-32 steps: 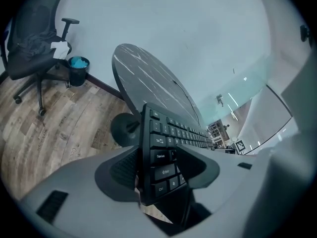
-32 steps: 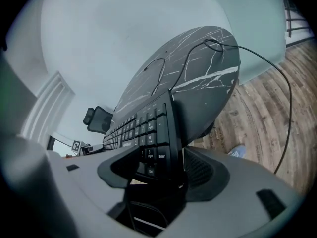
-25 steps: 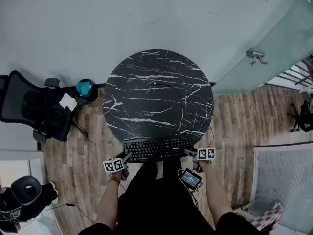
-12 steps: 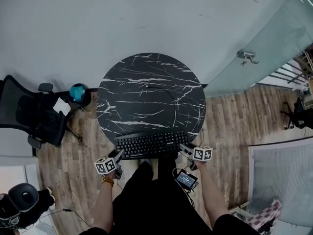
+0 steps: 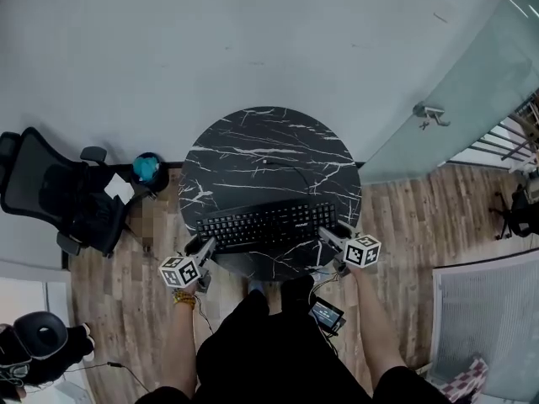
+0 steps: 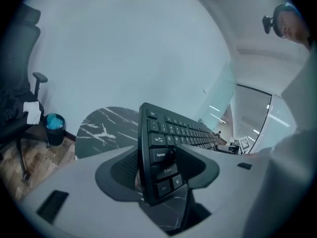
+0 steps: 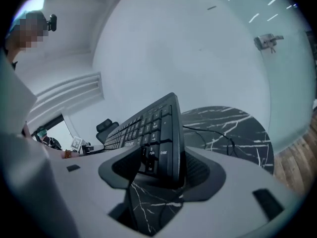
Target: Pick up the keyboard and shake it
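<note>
Black keyboard point(image 5: 266, 223), held above table

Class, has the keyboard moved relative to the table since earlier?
Yes. The keyboard has gone from the near edge of the table to over its top.
</note>
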A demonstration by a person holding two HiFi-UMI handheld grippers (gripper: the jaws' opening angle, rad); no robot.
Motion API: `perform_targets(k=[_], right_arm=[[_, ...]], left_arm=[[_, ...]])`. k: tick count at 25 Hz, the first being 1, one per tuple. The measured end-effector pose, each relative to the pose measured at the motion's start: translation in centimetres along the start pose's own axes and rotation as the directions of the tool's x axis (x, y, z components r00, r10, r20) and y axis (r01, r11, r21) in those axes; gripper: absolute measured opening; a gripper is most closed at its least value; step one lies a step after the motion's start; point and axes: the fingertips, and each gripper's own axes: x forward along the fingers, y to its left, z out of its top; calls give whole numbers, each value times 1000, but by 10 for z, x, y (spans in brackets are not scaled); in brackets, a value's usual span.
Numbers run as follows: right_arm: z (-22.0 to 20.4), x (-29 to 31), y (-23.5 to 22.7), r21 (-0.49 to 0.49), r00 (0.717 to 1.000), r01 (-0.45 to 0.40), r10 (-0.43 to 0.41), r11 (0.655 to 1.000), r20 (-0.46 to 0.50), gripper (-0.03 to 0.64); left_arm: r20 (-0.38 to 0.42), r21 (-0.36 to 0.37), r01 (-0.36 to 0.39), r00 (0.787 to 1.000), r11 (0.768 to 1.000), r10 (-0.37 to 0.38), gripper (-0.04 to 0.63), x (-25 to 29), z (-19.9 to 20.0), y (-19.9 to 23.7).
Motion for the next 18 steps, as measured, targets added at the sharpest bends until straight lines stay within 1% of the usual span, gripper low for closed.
perform_targets(k=[5,10,14,18], right_arm=[[67,0,22,-74,993,-27,35,997,109,262],[123,-4,44,-173,978,-21,56,985,201,262],[152,-11,55,-229,968,-15,72,973,242,262],[161,-18,58,-264,962,-4,75,965,261,262]], left_arm=[[127,69,23,991,997,-32,232,-6,67,-20],[210,138,38,975,990,-67,232,-11,120,-34],[260,167,48,961,985,-90,232,-12,146,-45],[264,202,53,959,978,-106,232,-12,155,-54]])
